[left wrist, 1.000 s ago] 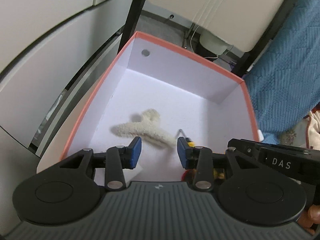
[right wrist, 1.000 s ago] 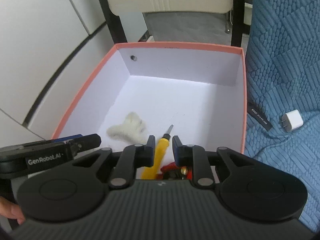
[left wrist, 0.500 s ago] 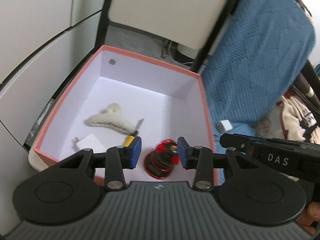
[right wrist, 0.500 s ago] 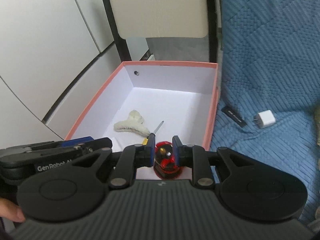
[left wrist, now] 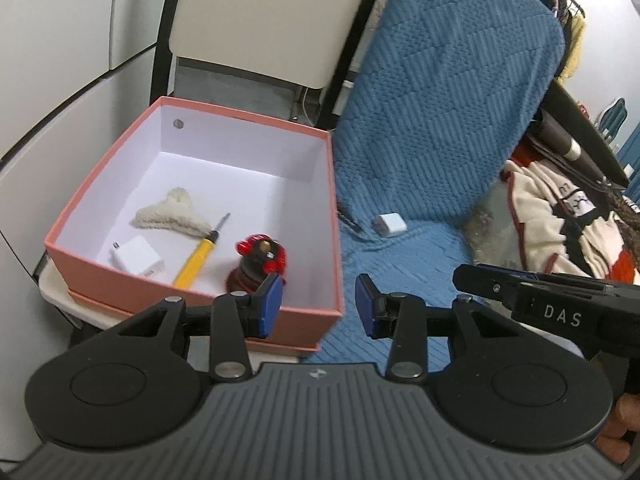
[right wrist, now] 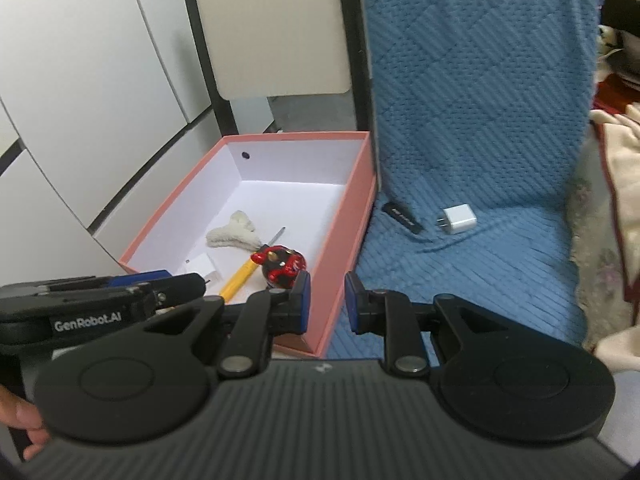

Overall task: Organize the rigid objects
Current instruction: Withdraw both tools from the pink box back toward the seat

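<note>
A pink box (left wrist: 200, 296) (right wrist: 340, 236) with a white inside holds a cream plush hair claw (left wrist: 172, 218) (right wrist: 234, 236), a yellow screwdriver (left wrist: 196, 262) (right wrist: 240, 276), a white charger (left wrist: 138, 258) (right wrist: 200, 266) and a red and black figurine (left wrist: 258, 258) (right wrist: 282, 266). A second white charger (left wrist: 390, 224) (right wrist: 459, 219) and a small black stick (right wrist: 402, 218) lie on the blue cushion to the right of the box. My left gripper (left wrist: 318, 306) is open and empty over the box's near right corner. My right gripper (right wrist: 327, 300) is open and empty there too.
The blue quilted cushion (left wrist: 432, 128) (right wrist: 480, 120) covers a seat and its back. A cream chair back with a black frame (left wrist: 260, 20) (right wrist: 276, 32) stands behind the box. White cabinet panels (right wrist: 80, 80) are on the left. Clothes (left wrist: 560, 220) are piled at the right.
Both grippers have pulled back and up out of the box and swung right. The right gripper has opened. The figurine now stands in the box beside the screwdriver.
</note>
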Motion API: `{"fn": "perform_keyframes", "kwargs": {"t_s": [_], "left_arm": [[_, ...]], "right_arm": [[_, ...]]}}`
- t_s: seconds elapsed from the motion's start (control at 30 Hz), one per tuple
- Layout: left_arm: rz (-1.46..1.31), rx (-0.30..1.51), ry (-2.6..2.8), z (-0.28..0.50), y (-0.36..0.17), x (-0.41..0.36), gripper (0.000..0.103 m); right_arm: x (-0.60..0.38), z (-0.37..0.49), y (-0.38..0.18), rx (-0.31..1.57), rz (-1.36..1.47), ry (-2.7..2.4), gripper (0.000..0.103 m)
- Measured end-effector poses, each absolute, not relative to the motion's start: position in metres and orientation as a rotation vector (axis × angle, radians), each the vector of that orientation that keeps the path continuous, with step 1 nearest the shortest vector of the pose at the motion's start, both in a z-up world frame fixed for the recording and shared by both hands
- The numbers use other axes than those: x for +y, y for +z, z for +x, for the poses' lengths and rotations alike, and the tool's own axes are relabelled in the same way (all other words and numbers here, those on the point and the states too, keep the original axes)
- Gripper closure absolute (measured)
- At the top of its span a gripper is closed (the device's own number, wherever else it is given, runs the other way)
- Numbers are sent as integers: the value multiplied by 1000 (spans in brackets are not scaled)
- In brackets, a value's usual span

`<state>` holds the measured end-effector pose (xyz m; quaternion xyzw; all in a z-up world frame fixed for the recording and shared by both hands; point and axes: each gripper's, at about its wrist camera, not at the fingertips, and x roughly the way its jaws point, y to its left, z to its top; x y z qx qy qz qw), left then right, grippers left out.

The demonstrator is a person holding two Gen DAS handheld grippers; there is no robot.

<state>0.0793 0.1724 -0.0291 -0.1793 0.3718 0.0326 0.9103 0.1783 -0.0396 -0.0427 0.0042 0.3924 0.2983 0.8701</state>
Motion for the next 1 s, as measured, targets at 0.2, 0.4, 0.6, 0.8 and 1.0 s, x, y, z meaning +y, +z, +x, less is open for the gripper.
{"fn": "perform_keyframes", "kwargs": {"t_s": [0.2,0.4,0.6,0.8,1.0], "left_arm": [[-357,736,48,53,-26,137,48],[-256,711,41,32,-21,104,37],[-290,716,23,21,-24,86,36],[-272,722,0,35,-30,71,35],[-200,764,-26,71,-39,67,34]], "right_arm": [[-81,154,-40,778,0,620,80],[-130,140,-42,760,30,567,80],[-170,127,-40,714,30,503,80],[-190,124,-49,698,35,495,80],[-202,143,-74,728,85,487,80]]}}
